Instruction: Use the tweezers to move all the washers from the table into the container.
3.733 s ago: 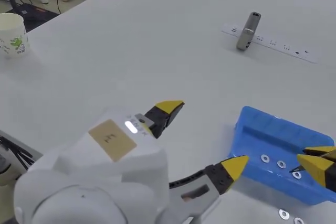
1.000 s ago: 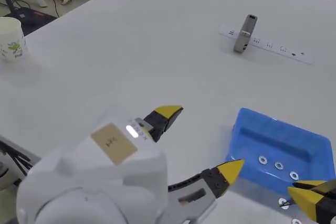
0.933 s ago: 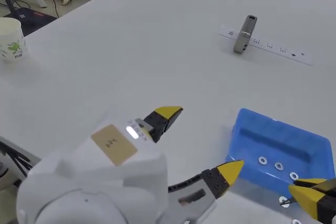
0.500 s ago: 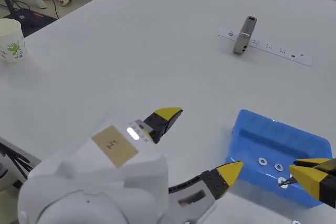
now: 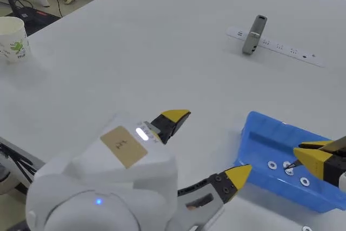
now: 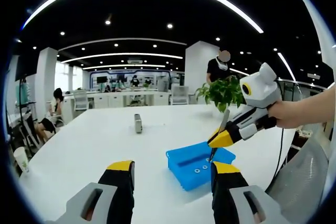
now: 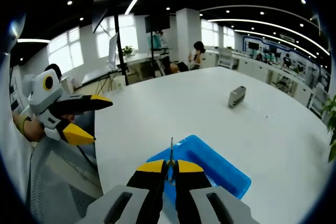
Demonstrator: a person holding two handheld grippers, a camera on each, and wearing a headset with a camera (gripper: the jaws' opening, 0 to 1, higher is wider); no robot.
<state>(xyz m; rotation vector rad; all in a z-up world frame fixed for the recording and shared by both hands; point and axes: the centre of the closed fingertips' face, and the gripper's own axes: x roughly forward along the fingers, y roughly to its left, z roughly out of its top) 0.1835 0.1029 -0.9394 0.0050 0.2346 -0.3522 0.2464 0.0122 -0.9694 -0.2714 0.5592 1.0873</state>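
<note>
Smooth white desk (image 5: 162, 52); yellow-tipped left claw (image 5: 212, 143) spread wide beside the rectangular blue plastic container (image 5: 270, 128); right claw (image 7: 169, 165) pinched narrow on slim metal tweezers (image 7: 171, 153), whose tips reach into the container near three flat metal ring washers (image 5: 272, 164).

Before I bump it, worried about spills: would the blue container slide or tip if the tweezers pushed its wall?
It probably slides: the blue container looks like light plastic on a smooth white table. Tipping seems unlikely, since it sits low and wide. The small washers inside would likely skitter.
</note>
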